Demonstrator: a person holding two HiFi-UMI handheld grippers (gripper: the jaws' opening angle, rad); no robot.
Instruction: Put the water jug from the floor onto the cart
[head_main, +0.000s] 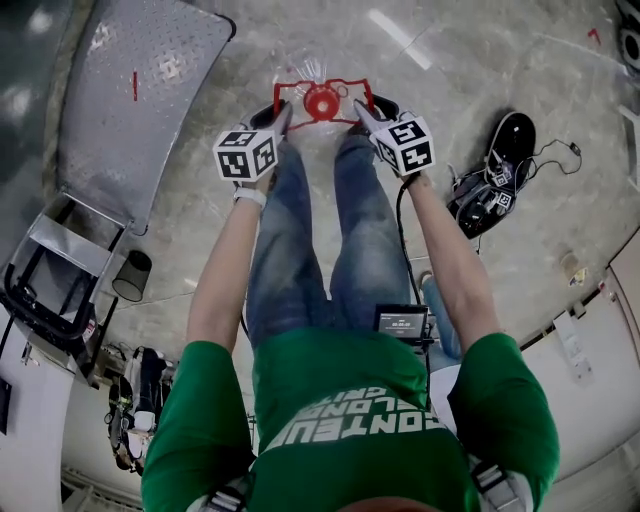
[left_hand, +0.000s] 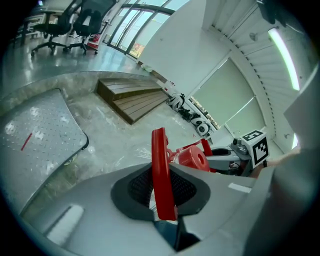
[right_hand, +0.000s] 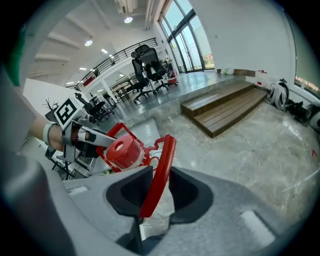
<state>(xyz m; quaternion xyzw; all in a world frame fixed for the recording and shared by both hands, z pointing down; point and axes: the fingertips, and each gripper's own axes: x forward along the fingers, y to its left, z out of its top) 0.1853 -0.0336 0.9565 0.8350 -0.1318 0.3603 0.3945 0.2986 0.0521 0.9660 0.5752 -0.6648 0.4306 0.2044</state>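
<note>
At the left gripper: jaws clamped on one side bar of the red handle; the bar stands upright between the black pads.
At the right gripper: jaws pinch the opposite side bar of the same red handle; the bar leans slightly between the pads.
Water jug: held by its handle between both grippers, just ahead of the person's legs and over the floor; contact of its base with the floor cannot be determined.
Red cap: centred inside the handle frame, facing up.
Cart: studded metal deck, to the person's left, apart from the jug.
Black device: on the floor to the right, cables attached.
Wooden steps: beyond the jug.
Office chairs: far background.
</note>
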